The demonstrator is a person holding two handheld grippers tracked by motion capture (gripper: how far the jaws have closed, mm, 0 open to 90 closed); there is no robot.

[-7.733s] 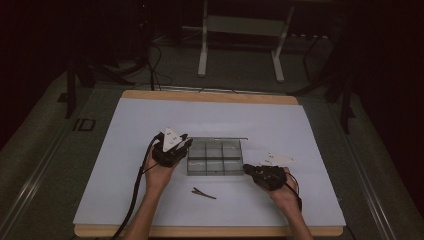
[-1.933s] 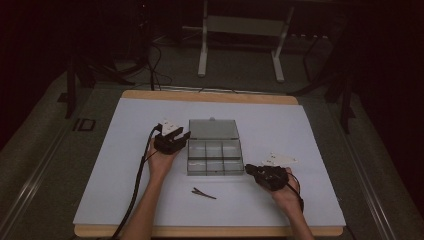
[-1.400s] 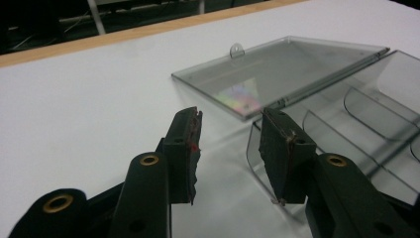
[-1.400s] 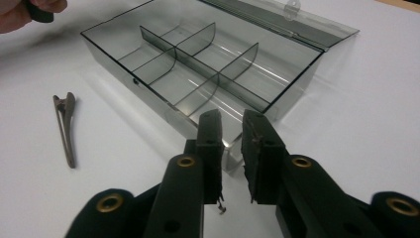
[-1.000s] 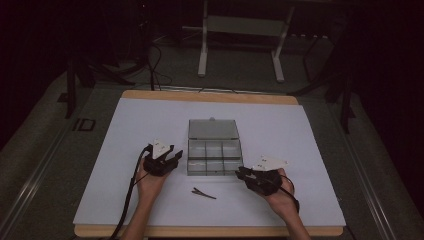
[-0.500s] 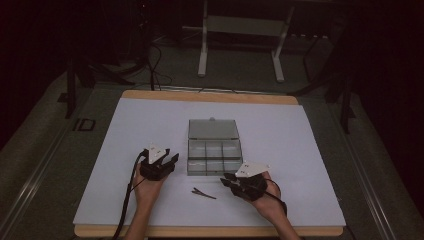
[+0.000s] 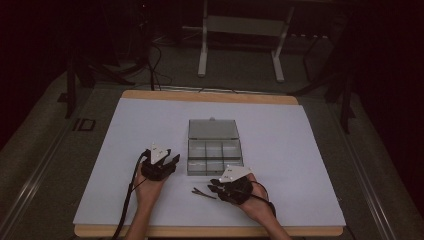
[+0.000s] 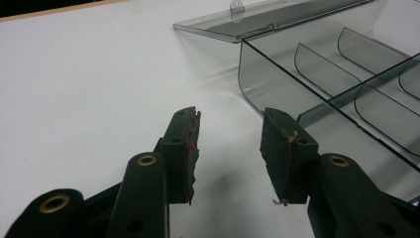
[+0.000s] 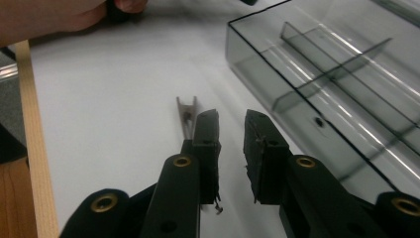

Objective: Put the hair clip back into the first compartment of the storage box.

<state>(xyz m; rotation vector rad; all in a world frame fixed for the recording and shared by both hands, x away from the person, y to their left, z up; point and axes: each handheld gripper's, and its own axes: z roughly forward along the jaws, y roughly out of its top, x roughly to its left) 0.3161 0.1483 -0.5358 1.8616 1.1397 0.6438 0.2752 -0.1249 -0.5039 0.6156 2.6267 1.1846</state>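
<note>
High view puts my left hand-held gripper (image 7: 167, 162) at lower centre-left, just beside the left wall of the clear grey plastic compartment box (image 7: 215, 156), whose lid lies flat behind it. Its jaws stand spread with nothing between them, as the left gripper view confirms. My right hand-held gripper (image 7: 215, 186) sits lower centre on the white counter (image 7: 300, 150), near the thin dark metal hair clip (image 7: 202, 192). In the right gripper view the clip (image 9: 187, 115) lies just beyond the left jaw; the jaws have just been closing, apart and gripping nothing.
</note>
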